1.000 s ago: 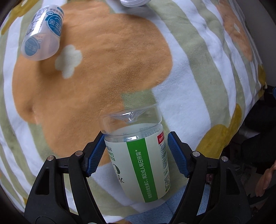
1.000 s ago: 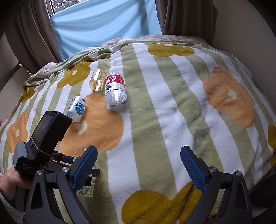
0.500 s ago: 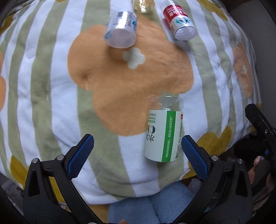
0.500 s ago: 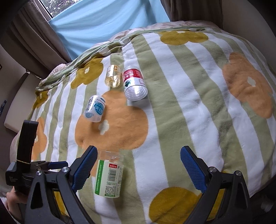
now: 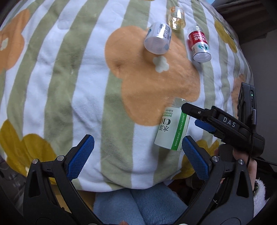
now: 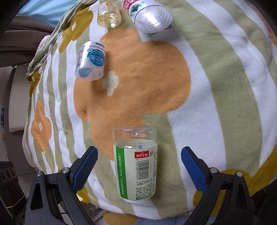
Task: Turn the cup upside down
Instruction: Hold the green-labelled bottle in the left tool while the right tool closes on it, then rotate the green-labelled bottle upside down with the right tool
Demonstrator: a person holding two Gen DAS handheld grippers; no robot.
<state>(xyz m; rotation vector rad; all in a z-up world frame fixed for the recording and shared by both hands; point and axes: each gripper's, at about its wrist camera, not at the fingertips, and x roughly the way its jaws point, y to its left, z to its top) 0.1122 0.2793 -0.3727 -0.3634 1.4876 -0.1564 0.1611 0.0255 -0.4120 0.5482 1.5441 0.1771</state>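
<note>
A clear plastic cup with a green and white label (image 6: 135, 166) lies on its side on the striped flower blanket, near the front edge. It also shows in the left wrist view (image 5: 171, 127). My right gripper (image 6: 139, 168) is open, its blue pads on either side of the cup and apart from it. From the left wrist view that gripper (image 5: 204, 119) reaches in from the right over the cup. My left gripper (image 5: 137, 156) is open and empty, to the left of the cup and back from it.
Three more cut-bottle cups lie further back on the blanket (image 5: 69, 83): a blue-labelled one (image 6: 90, 61), a yellowish one (image 6: 108, 14) and a red-labelled one (image 6: 149, 14). A light blue cloth (image 5: 138, 206) lies at the blanket's front edge.
My left gripper opened, let go of the green-labelled cup and pulled back to the left. My right gripper swung down and moved in around the cup lying on the blanket.
</note>
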